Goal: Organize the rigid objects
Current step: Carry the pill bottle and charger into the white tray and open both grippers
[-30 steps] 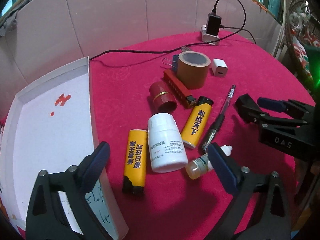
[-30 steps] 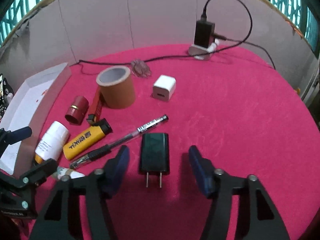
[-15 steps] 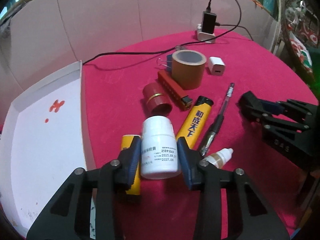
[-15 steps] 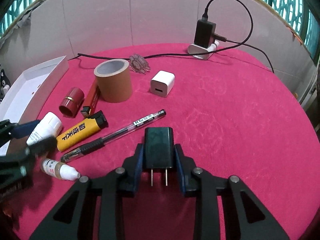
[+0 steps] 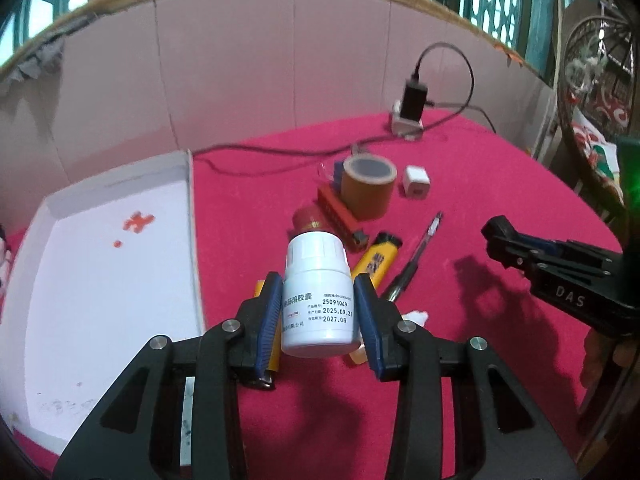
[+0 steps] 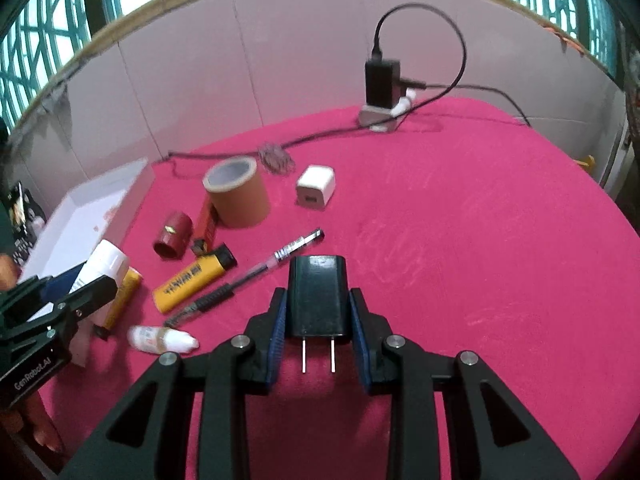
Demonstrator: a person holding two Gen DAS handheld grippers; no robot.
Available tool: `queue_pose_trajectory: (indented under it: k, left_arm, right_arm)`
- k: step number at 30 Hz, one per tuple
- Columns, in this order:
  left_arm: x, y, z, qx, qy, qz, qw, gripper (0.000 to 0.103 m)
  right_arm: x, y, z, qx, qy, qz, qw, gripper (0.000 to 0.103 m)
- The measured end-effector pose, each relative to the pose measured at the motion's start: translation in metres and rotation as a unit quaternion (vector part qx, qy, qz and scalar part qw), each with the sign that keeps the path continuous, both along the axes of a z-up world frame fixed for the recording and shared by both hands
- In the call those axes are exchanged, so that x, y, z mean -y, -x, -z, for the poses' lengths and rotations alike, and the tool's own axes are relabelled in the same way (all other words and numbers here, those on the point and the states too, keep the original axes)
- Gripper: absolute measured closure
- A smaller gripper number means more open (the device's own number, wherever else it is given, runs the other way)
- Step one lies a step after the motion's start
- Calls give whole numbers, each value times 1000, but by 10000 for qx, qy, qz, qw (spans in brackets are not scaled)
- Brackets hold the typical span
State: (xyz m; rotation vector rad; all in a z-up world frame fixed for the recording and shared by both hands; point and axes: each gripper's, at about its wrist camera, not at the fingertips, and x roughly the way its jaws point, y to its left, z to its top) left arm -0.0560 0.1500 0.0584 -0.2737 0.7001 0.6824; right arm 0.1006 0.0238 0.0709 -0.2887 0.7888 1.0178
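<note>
Left gripper [image 5: 318, 312]: now closing in on the white pill bottle [image 5: 318, 300], fingers pressing both sides of it; wide apart around the bottle a second ago.
Right gripper [image 6: 318, 320]: now clamping the black plug adapter [image 6: 319, 296] by its flanks, prongs pointing back toward the camera; fingers standing apart from it a second ago.
Change: both objects riding slightly clear of the red counter [image 6: 480, 260], having been lying flat on it a moment earlier.
Meaning for the task: two pickups likely done at once; carrying to the tray looking like the next step.
White tray [image 5: 120, 280]: sitting at 9 o'clock of the pill bottle in the left view, holding no objects, only red marks on its floor.
Still lying on the counter: yellow lighter [image 6: 194, 278], pen [image 6: 248, 276], small dropper bottle [image 6: 162, 339], red cap [image 6: 173, 235], tape roll [image 6: 237, 192], white cube charger [image 6: 315, 187], all between 9 and 12 o'clock of the adapter in the right view.
Second yellow lighter [image 5: 267, 320]: lying partly hidden behind the left fingers.
Far edge: black charger [image 6: 382, 84] sitting plugged in at 12 o'clock, cable trailing across the counter.
</note>
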Motion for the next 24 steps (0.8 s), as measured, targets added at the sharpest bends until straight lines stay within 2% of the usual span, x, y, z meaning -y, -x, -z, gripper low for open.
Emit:
queue_pose_trajectory:
  k: [4, 17, 24]
  left_arm:
    - [3, 6, -12, 53, -164, -284, 9994, 66]
    - [-2, 39, -28, 371, -207, -796, 9959, 66]
    - [-8, 63, -40, 726, -169, -1118, 9909, 66]
  right_arm:
    - [6, 2, -15, 63, -151, 9, 9999, 74]
    - [9, 13, -27, -55, -394, -152, 9991, 74]
    - [14, 25, -54, 142, -881, -189, 9958, 74]
